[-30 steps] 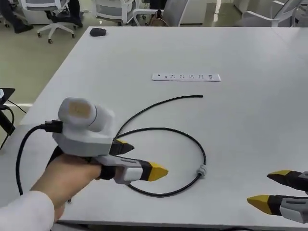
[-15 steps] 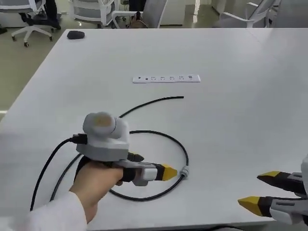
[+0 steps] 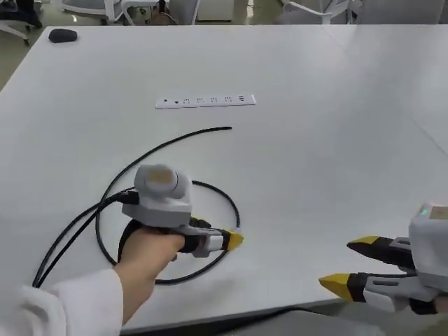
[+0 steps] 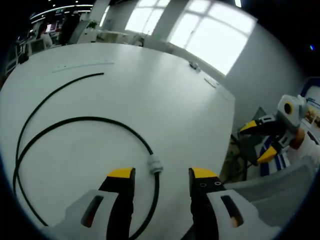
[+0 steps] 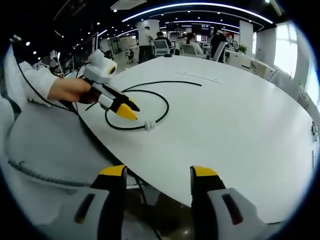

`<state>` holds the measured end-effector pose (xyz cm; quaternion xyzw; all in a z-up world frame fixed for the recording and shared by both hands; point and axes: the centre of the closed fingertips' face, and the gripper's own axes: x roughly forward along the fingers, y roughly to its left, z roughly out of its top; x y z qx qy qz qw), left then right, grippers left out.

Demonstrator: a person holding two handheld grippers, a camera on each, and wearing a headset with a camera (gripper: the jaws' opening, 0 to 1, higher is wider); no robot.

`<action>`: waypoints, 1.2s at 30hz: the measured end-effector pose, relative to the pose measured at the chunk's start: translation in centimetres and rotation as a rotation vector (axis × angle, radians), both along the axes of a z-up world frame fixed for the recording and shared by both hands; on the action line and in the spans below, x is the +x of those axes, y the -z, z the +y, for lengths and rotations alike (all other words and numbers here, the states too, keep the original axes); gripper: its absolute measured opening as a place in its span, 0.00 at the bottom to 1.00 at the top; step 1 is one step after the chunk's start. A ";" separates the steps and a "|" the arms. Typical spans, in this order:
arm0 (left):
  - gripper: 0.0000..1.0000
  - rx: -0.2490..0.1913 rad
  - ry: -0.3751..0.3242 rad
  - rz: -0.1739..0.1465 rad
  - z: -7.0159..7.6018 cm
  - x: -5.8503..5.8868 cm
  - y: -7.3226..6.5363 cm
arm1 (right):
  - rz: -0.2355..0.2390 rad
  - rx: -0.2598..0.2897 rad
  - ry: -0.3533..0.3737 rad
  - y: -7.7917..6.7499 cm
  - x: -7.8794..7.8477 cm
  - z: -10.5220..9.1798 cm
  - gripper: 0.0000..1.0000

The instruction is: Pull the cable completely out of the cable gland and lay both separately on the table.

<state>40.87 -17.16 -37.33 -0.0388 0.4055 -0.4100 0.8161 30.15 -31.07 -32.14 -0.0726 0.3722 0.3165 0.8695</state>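
cable: thin black cord (image 4: 75,120), loose loop on smooth white desk (image 3: 315,140) | small grey ribbed cable gland (image 4: 155,165) threaded on it | left tongs (image 4: 162,173): yellow-tipped, spread, straddling gland | right tongs (image 5: 158,171): spread, well apart from gland | flat white power strip (image 3: 205,101) beyond gland

The cable (image 3: 161,148) lies looped on the bench (image 3: 336,140) near its front edge, one end reaching back toward a power strip (image 3: 205,101) farther behind. The cable gland (image 4: 155,164) sits on the loop's right side, just ahead of the left hand-held gripper (image 4: 162,175). The right hand-held gripper (image 3: 341,263) is well apart to the right, by the front edge.
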 end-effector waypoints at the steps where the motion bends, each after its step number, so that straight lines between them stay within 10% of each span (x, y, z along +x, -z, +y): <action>1: 0.43 0.017 0.001 -0.005 -0.1 0.1 0.5 | 0.008 0.002 0.008 0.2 -0.3 -0.1 0.53; 13: 0.27 0.068 -0.047 0.045 -1.7 0.6 3.6 | 0.031 0.042 0.061 0.7 -1.6 -0.5 0.53; 25: 0.17 0.096 -0.053 0.001 -2.3 1.2 3.5 | 0.021 0.060 0.095 0.7 -1.3 -0.9 0.52; 29: 0.16 0.102 0.013 0.037 -2.1 0.0 3.6 | -0.001 0.059 0.098 0.1 -0.8 -1.1 0.50; 36: 0.15 0.113 0.205 -0.079 -1.0 -1.7 1.2 | -0.024 0.049 0.058 -0.6 0.3 -0.7 0.50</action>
